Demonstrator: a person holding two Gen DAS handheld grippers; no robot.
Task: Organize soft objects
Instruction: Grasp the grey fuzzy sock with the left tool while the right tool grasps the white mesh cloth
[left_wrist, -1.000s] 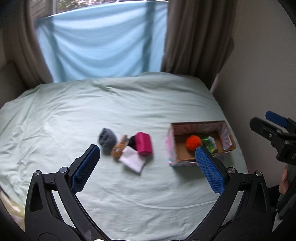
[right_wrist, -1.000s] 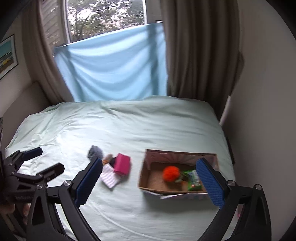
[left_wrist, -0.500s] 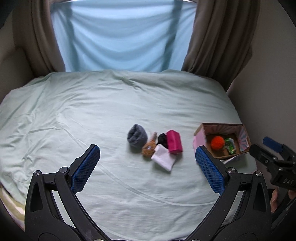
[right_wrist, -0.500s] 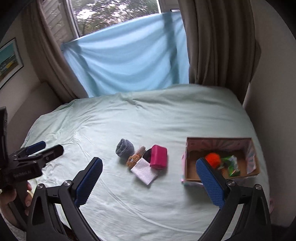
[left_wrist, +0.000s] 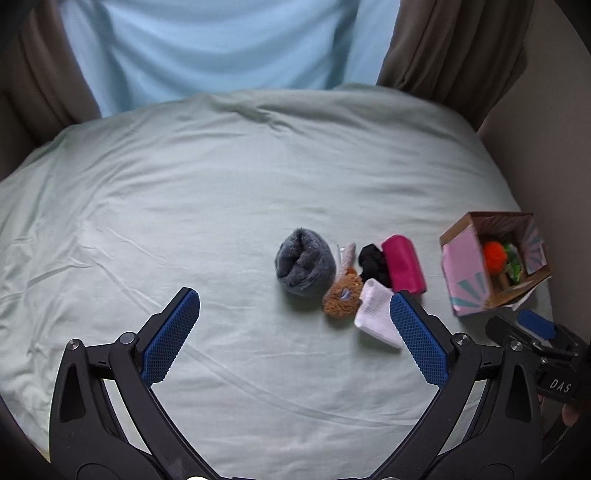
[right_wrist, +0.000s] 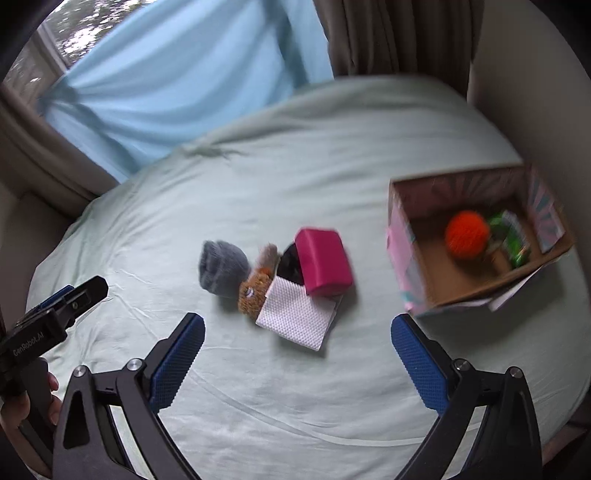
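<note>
A pale green bed sheet (left_wrist: 184, 206) fills most of both wrist views, with a light blue cloth (left_wrist: 207, 48) hung across the window behind it and brown curtains (left_wrist: 454, 51) at the side; near the middle of the sheet lies a tight cluster of soft things, all touching or overlapping; at the cluster's left end sits a rolled grey fuzzy sock (left_wrist: 305, 263); just right of it a small brown plush toy (left_wrist: 342, 295) lies with a paler part pointing away from the camera; a black fabric piece (left_wrist: 373, 262) is tucked behind, between the plush and a magenta pouch (left_wrist: 402, 264); a white textured cloth (left_wrist: 376, 314) lies nearest the camera, its far edge under the pouch and plush; well to the right, apart from the cluster, stands an open cardboard box (left_wrist: 463, 269) with pink patterned sides; inside it rest an orange fuzzy ball (left_wrist: 495, 256) and a green item (left_wrist: 515, 264), side by side; the left gripper (left_wrist: 293, 334) hovers over bare sheet with its blue-padded jaws spread wide and nothing between them; the right gripper (right_wrist: 297, 360) hangs above the sheet just short of the white cloth, jaws likewise spread wide and holding nothing; the right view is motion-blurred
</note>
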